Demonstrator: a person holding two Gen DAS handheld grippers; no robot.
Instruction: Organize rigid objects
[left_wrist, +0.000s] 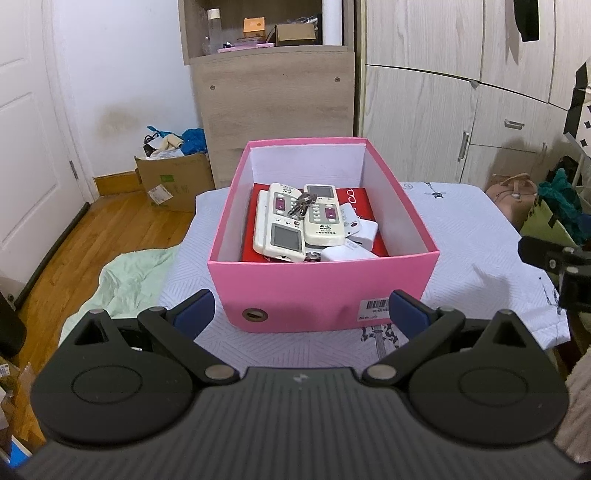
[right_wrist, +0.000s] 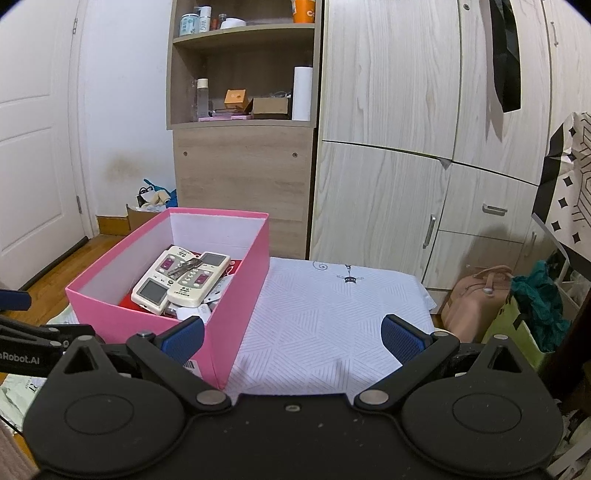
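Pink cardboard box (left_wrist: 321, 291) with white remotes (left_wrist: 321, 216) sits on the white quilted surface (left_wrist: 461, 240), near both wide-open, empty grippers (left_wrist: 300, 314) (right_wrist: 293, 338).

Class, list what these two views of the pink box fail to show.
- Left wrist view: the red item under the remotes is mostly covered.
- Right wrist view: the pink box near wall hides the front contents.
- Both views: remote button labels are too small to read.

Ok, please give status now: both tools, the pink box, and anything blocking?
Left tool open, empty, facing pink box. Right tool open, empty, beside box. Remotes and keys already inside. Nothing blocking.
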